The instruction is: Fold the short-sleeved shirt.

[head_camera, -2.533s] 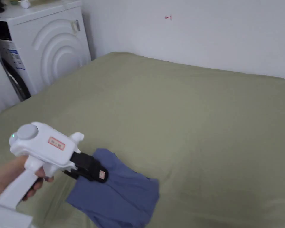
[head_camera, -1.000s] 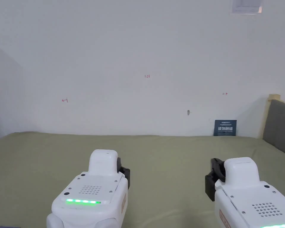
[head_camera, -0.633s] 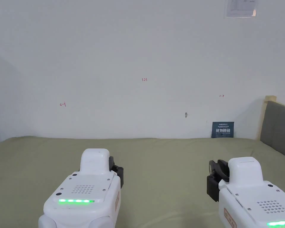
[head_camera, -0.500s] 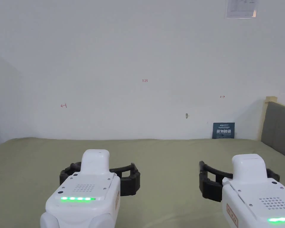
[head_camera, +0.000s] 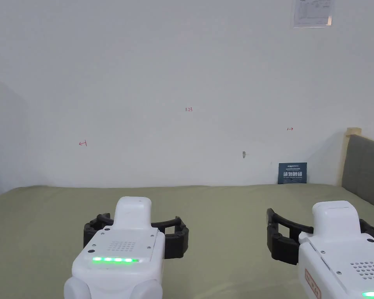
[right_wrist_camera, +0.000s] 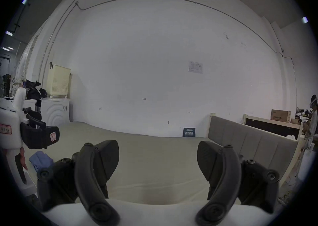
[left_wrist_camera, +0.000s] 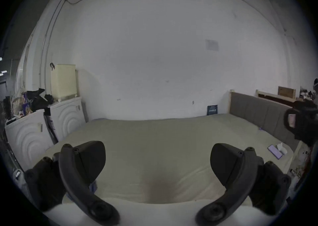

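surface: olive-green bed sheet (head_camera: 221, 210), bare between grippers
left gripper (left_wrist_camera: 157, 162): jaws apart, empty
right gripper (right_wrist_camera: 158, 158): jaws apart, empty
blue folded short-sleeved shirt (right_wrist_camera: 40, 160): on sheet, below left gripper
room: white wall (head_camera: 182, 78) behind sheet

The olive green bed sheet (head_camera: 221, 210) is soft matt cloth with small creases. The white left gripper (head_camera: 135, 235) and white right gripper (head_camera: 322, 237) have smooth shiny plastic bodies and matt black jaws. The grey headboard (head_camera: 367, 167) looks padded.
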A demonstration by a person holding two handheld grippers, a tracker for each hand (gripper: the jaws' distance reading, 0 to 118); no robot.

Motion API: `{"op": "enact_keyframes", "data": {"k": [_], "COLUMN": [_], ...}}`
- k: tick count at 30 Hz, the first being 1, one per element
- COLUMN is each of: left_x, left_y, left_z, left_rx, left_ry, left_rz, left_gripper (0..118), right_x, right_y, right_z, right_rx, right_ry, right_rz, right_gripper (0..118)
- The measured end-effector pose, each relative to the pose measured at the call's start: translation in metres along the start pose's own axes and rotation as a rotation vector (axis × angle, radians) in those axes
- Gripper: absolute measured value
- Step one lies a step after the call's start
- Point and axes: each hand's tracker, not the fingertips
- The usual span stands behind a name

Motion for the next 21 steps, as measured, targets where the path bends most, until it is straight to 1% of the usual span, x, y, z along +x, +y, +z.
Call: {"op": "enact_keyframes", "data": {"k": [4,6,10,12,15,18,21], "left_x": [-0.002,-0.002,0.004,0.004,-0.002,-0.007,-0.015], "left_y": [0.007,0.008,0.011,0.012,0.014,0.016,0.015], "left_z": [0.000,0.001,0.005,0.004,0.006,0.003,0.003], "left_rx": [-0.073,-0.073,-0.058,-0.057,-0.042,-0.051,-0.069], "left_ry": [-0.065,-0.085,-0.022,-0.014,-0.016,-0.003,-0.012], "left_rz": [0.051,0.027,-0.029,-0.037,0.005,0.015,0.090], "left_gripper": [118,118,118,118,118,118,118], "right_x": [0.000,0.001,0.000,0.000,0.000,-0.001,-0.001], "right_y": [0.000,-0.002,-0.005,-0.005,-0.006,-0.006,-0.007], "right_z": [0.000,0.001,0.001,0.001,0.002,0.004,0.005], "right_rx": [-0.019,-0.021,-0.035,-0.039,-0.044,-0.046,-0.052], "right_ry": [-0.001,-0.001,0.006,0.006,0.013,0.015,0.015], "right_rz": [-0.005,-0.003,-0.003,-0.009,-0.017,-0.009,-0.011], "right_gripper": [96,96,96,96,96,96,96]}}
